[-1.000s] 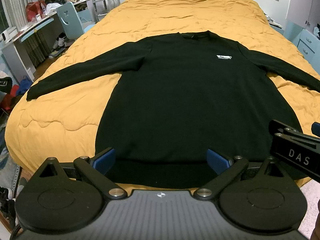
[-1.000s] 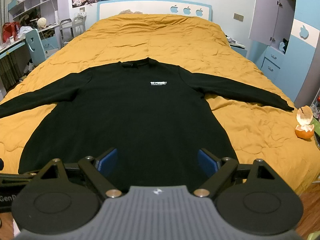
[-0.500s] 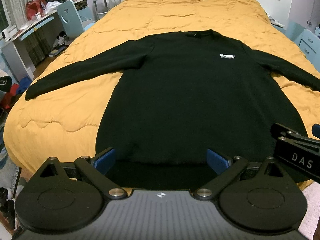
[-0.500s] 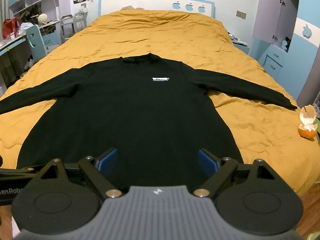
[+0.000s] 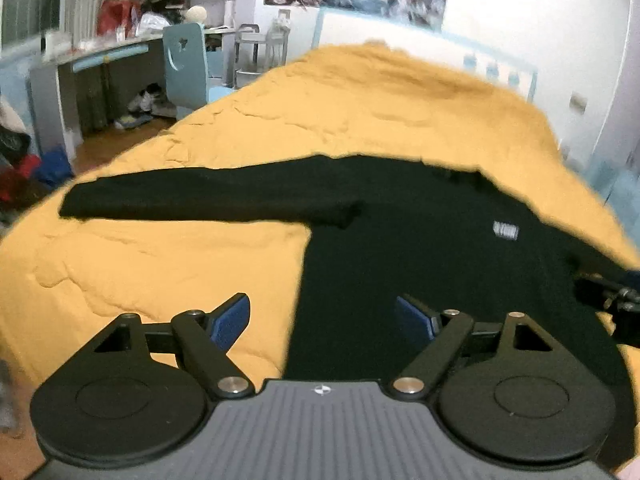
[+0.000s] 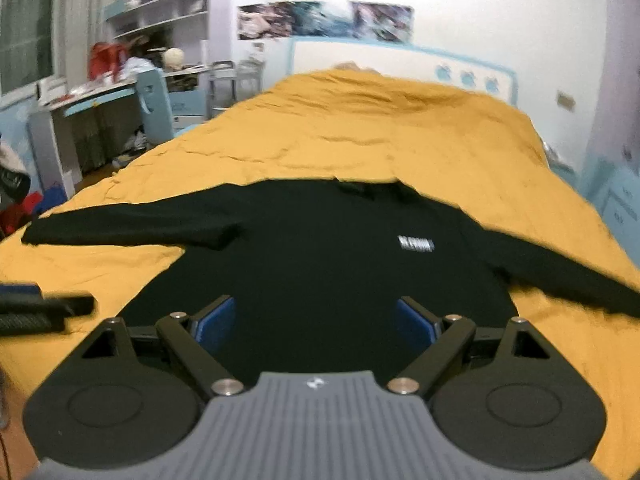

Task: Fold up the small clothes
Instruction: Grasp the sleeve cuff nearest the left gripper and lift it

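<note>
Left gripper (image 5: pixel 322 320) is seen spread apart, nothing held; the black sweater (image 5: pixel 420 264) lies flat ahead of it on the yellow quilt (image 5: pixel 160 264), its side edge between the fingers. Right gripper (image 6: pixel 314 318) is likewise spread and empty over the sweater's lower body. The hem is hidden behind both gripper bodies, one sleeve is cut off in the left view, and the chest logo (image 6: pixel 416 244) is blurred beyond reading. Compared with 0.5 s ago, both views have been swung leftward and lowered, with motion blur added.
</note>
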The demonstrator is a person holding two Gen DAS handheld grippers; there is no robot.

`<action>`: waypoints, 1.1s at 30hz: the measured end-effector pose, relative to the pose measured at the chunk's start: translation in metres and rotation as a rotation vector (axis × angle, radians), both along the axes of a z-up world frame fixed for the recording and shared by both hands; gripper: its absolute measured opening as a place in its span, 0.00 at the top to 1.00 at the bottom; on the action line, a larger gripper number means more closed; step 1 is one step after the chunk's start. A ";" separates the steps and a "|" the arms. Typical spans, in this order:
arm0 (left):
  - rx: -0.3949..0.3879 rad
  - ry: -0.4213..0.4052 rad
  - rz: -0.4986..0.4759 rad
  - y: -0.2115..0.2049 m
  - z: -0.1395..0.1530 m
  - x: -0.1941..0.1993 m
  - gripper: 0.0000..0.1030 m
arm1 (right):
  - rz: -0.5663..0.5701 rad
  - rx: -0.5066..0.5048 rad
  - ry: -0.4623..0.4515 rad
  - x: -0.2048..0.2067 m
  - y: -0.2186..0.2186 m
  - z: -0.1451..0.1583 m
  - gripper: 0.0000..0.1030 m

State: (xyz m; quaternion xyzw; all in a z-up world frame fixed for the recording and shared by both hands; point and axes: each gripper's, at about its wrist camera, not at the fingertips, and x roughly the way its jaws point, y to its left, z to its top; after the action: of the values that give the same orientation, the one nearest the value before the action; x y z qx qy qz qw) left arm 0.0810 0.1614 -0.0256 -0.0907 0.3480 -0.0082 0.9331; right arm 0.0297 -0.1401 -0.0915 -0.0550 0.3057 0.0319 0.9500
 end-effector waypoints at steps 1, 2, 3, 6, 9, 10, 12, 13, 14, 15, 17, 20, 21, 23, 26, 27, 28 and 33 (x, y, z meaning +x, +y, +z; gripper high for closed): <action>-0.057 0.032 0.030 0.020 -0.004 0.009 0.06 | 0.013 -0.015 -0.012 0.007 0.005 -0.002 0.19; -0.100 0.056 0.052 0.034 -0.007 0.017 0.06 | 0.027 -0.025 -0.024 0.014 0.012 -0.004 0.19; -0.156 0.075 0.078 0.055 -0.013 0.026 0.06 | 0.045 -0.028 -0.033 0.024 0.019 -0.008 0.19; -0.290 0.071 0.175 0.112 -0.030 0.045 0.06 | 0.098 -0.002 -0.025 0.050 0.037 -0.019 0.19; -0.326 0.012 0.307 0.162 -0.044 0.063 0.07 | 0.139 0.011 0.002 0.076 0.057 -0.033 0.19; -0.338 -0.007 0.350 0.179 -0.049 0.070 0.08 | 0.146 0.007 0.013 0.084 0.063 -0.037 0.19; -0.378 -0.072 0.435 0.213 -0.060 0.082 0.14 | 0.164 0.007 0.035 0.099 0.076 -0.046 0.19; -0.400 -0.099 0.471 0.228 -0.065 0.088 0.14 | 0.171 0.005 0.044 0.104 0.082 -0.051 0.19; -0.427 -0.117 0.517 0.246 -0.072 0.096 0.14 | 0.179 -0.002 0.055 0.108 0.087 -0.056 0.19; -0.457 -0.125 0.543 0.257 -0.078 0.103 0.14 | 0.189 -0.015 0.071 0.115 0.094 -0.062 0.19; -0.543 -0.151 0.588 0.281 -0.093 0.115 0.20 | 0.200 -0.036 0.094 0.125 0.104 -0.074 0.19; -0.614 -0.131 0.638 0.304 -0.109 0.125 0.25 | 0.214 -0.046 0.127 0.138 0.114 -0.089 0.19; -0.623 -0.123 0.646 0.308 -0.113 0.129 0.25 | 0.219 -0.042 0.140 0.143 0.117 -0.093 0.19; -0.606 -0.133 0.659 0.311 -0.114 0.128 0.25 | 0.214 -0.037 0.153 0.147 0.116 -0.099 0.19; -0.591 -0.132 0.673 0.312 -0.118 0.133 0.24 | 0.211 -0.033 0.167 0.153 0.118 -0.105 0.19; -0.594 -0.125 0.681 0.316 -0.122 0.136 0.24 | 0.211 -0.030 0.174 0.155 0.118 -0.107 0.19; -0.597 -0.119 0.683 0.318 -0.124 0.141 0.24 | 0.209 -0.028 0.181 0.155 0.119 -0.109 0.19; -0.588 -0.132 0.690 0.322 -0.126 0.151 0.51 | 0.203 -0.027 0.206 0.154 0.119 -0.115 0.19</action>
State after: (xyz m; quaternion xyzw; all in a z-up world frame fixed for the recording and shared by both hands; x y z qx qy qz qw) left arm 0.2316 0.4838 -0.1518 -0.4616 0.2202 0.1989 0.8360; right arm 0.1841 -0.0209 -0.2067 -0.0949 0.3948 0.1293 0.9047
